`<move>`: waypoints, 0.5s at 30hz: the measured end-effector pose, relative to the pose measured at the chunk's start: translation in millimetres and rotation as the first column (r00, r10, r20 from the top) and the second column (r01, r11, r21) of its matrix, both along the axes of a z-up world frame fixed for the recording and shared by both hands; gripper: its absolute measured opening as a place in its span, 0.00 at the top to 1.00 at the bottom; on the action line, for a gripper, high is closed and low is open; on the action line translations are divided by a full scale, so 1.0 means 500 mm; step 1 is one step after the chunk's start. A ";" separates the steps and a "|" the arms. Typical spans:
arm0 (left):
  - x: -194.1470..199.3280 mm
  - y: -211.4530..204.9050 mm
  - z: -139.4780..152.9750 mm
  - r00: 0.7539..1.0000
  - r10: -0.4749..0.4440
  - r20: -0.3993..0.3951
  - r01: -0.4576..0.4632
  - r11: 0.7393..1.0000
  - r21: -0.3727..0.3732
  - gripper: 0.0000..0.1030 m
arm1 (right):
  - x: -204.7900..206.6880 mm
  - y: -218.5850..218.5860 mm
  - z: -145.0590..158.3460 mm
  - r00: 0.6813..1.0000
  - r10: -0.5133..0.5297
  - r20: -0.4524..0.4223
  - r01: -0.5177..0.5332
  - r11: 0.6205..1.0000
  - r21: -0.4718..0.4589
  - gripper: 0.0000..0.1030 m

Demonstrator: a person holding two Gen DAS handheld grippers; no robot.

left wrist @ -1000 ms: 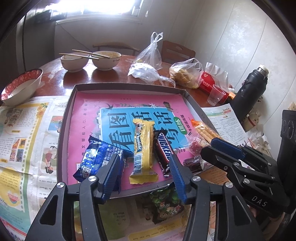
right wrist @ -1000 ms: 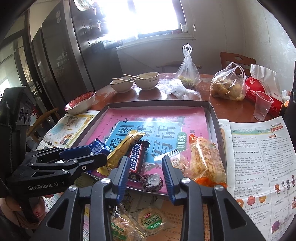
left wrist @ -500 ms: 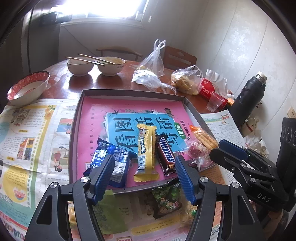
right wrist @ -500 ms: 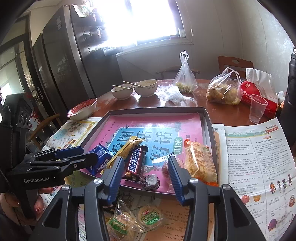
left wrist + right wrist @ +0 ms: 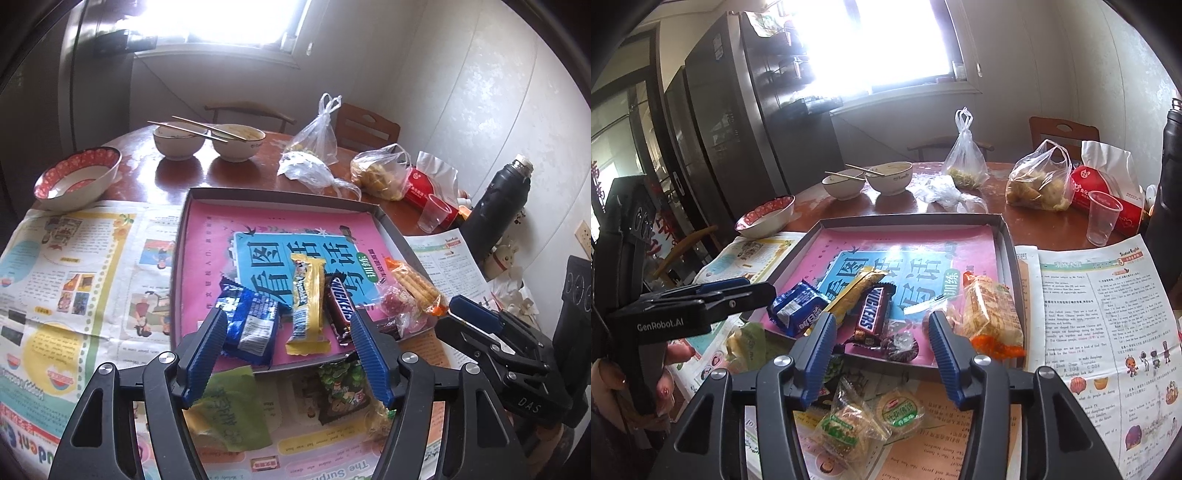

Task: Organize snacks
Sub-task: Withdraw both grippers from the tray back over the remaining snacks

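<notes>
While five snacks already sit in the tray point(image 5: 177, 258), three packets point(image 5: 871, 413) lie outside its near edge; left gripper point(image 5: 286, 354) and right gripper point(image 5: 881, 354) hover, jaws spread, holding nothing.

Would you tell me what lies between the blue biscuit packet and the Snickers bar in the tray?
The yellow wafer bar, lying lengthwise between blue biscuit packet and Snickers bar; clearest from the left wrist.

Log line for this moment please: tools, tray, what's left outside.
left tool: open, empty | right tool: open, empty | tray: Snickers, blue pack inside | outside: green packets on newspaper
</notes>
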State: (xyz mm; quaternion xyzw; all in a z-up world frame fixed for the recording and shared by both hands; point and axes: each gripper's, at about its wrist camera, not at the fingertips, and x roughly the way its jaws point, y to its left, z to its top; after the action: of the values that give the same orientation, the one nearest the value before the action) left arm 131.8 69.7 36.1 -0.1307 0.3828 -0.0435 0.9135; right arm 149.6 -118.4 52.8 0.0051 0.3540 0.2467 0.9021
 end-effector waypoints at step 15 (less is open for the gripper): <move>-0.051 0.032 0.004 0.999 0.038 -0.013 -0.038 0.998 0.043 0.30 | -0.046 0.003 0.002 1.000 0.018 -0.001 -0.018 1.000 0.004 0.41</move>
State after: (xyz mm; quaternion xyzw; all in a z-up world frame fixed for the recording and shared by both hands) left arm 106.5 85.6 37.9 -0.1185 0.3872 -0.0168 0.9142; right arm 126.4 -116.7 54.0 0.0040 0.3543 0.2554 0.8996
